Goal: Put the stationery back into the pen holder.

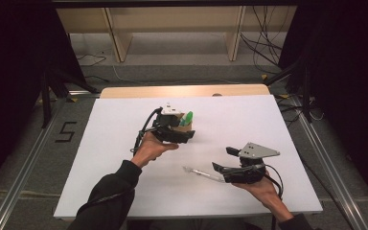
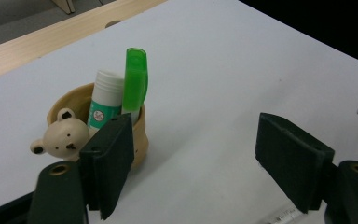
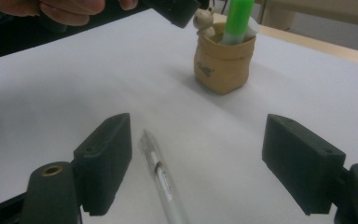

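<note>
Pen (image 3: pixel 161 179) handling first: it lies flat on the white sheet (image 1: pixel 124 120) between the wide-spread jaws of the right gripper (image 3: pixel 198 161), touching neither pad. We judge it light, stiff and slick — a clear, thin barrel that can roll or squirt out under a pinch. We advise taking it at mid-barrel, pads square across its length, closing gently.

Farther out, the left gripper (image 2: pixel 193 161) stands wide as well, nothing between its jaws, just beside the tan holder (image 2: pixel 140 135). That cup — a small bear figure (image 2: pixel 60 137) on its rim — contains a green highlighter (image 2: pixel 135 84) and a glue stick (image 2: pixel 106 98), both upright. In the high view the pen (image 1: pixel 199 172) rests well apart from the holder (image 1: pixel 187 129).
</note>
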`<state>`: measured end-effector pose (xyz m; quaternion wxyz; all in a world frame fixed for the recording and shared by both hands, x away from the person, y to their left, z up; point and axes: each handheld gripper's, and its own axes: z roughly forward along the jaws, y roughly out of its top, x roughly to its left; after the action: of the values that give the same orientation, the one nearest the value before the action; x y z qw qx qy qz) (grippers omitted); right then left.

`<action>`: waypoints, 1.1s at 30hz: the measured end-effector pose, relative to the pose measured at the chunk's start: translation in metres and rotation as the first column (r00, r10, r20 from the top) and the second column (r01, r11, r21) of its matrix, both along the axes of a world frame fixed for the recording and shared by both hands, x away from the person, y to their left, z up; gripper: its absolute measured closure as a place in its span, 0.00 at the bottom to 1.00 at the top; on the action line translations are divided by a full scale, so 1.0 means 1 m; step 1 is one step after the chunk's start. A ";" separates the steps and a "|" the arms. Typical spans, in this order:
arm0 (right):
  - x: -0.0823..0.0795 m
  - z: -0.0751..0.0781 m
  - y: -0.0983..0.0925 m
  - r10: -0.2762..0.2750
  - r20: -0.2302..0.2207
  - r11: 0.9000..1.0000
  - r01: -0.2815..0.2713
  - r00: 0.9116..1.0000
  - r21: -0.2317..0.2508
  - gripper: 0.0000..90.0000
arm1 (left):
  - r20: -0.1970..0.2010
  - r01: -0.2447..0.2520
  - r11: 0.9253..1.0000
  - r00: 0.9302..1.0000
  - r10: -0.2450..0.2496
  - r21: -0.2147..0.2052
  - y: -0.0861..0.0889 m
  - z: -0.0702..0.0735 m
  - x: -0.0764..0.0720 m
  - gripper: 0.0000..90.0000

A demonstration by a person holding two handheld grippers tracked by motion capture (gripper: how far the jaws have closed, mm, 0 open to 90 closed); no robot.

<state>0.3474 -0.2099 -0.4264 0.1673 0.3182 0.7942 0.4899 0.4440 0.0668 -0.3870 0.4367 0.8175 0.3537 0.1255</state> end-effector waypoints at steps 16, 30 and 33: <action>0.006 -0.005 0.010 0.051 -0.127 0.990 -0.067 0.991 -0.125 0.28 | 0.002 0.058 0.998 0.998 -0.058 -0.013 0.038 -0.009 -0.041 0.20; 0.014 -0.012 0.014 0.074 -0.217 0.969 -0.122 0.973 -0.215 0.29 | 0.020 0.060 0.997 0.998 -0.059 -0.048 0.064 -0.017 -0.061 0.18; 0.014 -0.013 0.016 0.076 -0.228 0.964 -0.130 0.971 -0.230 0.29 | 0.034 0.054 0.996 0.998 -0.051 -0.067 0.070 -0.015 -0.065 0.18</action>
<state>0.3619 -0.1942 -0.4395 0.0913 0.3049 0.8774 0.3590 0.3787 0.1368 -0.4023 0.4730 0.8092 0.3290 0.1153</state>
